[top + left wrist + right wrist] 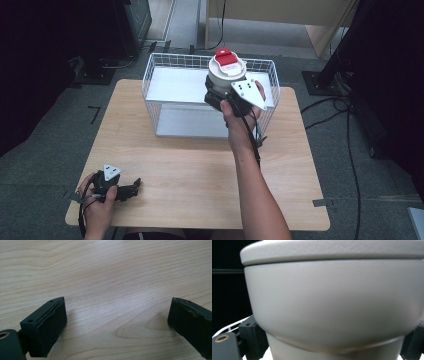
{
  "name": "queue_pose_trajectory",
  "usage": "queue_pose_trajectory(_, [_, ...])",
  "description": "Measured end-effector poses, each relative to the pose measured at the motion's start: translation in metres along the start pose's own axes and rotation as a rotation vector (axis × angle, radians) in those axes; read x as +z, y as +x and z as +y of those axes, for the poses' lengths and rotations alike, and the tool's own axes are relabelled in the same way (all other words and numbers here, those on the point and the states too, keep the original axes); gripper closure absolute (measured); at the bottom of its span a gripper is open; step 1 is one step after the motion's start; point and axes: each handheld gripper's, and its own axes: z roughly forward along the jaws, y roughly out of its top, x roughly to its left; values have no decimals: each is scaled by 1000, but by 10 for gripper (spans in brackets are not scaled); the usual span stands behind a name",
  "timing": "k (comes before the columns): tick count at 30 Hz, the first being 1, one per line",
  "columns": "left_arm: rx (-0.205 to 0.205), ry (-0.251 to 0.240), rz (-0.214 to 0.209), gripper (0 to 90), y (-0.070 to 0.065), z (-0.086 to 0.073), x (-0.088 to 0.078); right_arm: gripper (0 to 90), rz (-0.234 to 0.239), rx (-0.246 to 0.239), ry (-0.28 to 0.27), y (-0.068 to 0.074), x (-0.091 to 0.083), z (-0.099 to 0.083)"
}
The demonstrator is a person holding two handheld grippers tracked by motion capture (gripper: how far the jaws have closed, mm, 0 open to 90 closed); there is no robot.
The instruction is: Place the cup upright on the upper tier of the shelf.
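White lidded cup with red tab (227, 67) sits clamped in right gripper (220, 95) above wire basket (160, 75); a narrow-base grip risks tipping. Left gripper (131, 187) rests open.

We see a white cup (226, 75) with red-topped lid, upright, gripped at its narrow lower body, held above the far wire basket (160, 75)

A white wire basket (161, 80) sat at the light wooden tabletop's (190, 175) twelve o'clock edge. The right tool (216, 95) held a grey lidded cup (226, 70) over it; the left tool (131, 188) rested at seven o'clock.
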Motion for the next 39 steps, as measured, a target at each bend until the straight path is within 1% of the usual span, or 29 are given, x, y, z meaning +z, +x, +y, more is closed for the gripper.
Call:
queue_pose_trajectory(2, [0, 0, 0, 27, 0, 0, 0, 76, -3, -2, 4, 0, 3, 0])
queue_pose_trajectory(4, [0, 0, 0, 27, 0, 0, 0, 76, -8, 1, 9, -1, 14, 1])
queue_pose_trajectory(6, [0, 0, 0, 27, 0, 0, 0, 75, -9, 4, 13, -1, 17, 1])
queue_pose_trajectory(8, [0, 0, 0, 27, 0, 0, 0, 75, -16, -6, 23, -2, 30, 0])
queue_pose_trajectory(15, [0, 0, 0, 27, 0, 0, 0, 75, -42, -13, 45, -7, 55, -1])
queue_pose_trajectory(20, [0, 0, 0, 27, 0, 0, 0, 75, -46, 3, 58, -12, 68, 0])
queue_pose_trajectory(23, [1, 0, 0, 27, 0, 0, 0, 75, -44, 14, 61, -13, 70, -1])
queue_pose_trajectory(25, [0, 0, 0, 27, 0, 0, 0, 75, -42, 12, 65, -13, 72, -2])
queue_pose_trajectory(26, [-2, 0, -1, 27, 0, 0, 0, 74, -47, 0, 82, -14, 73, -5])
queue_pose_trajectory(29, [-1, 0, -1, 27, 0, 0, 0, 74, -47, -4, 87, -15, 74, -7])
queue_pose_trajectory(31, [-1, 0, -1, 27, 0, 0, 0, 74, -50, 2, 92, -16, 74, -6])
queue_pose_trajectory(34, [-1, 0, -1, 27, 0, 0, 0, 74, -37, -22, 105, -14, 73, -6])
queue_pose_trajectory(35, [-1, 0, -1, 27, 0, 0, 0, 74, -37, -22, 105, -14, 73, -6])
queue_pose_trajectory(36, [0, 0, 0, 27, 0, 0, 0, 73, -33, -23, 128, -13, 72, -5])
queue_pose_trajectory(39, [-1, 0, 0, 27, 0, 0, 0, 73, -22, -16, 135, -15, 71, -4])
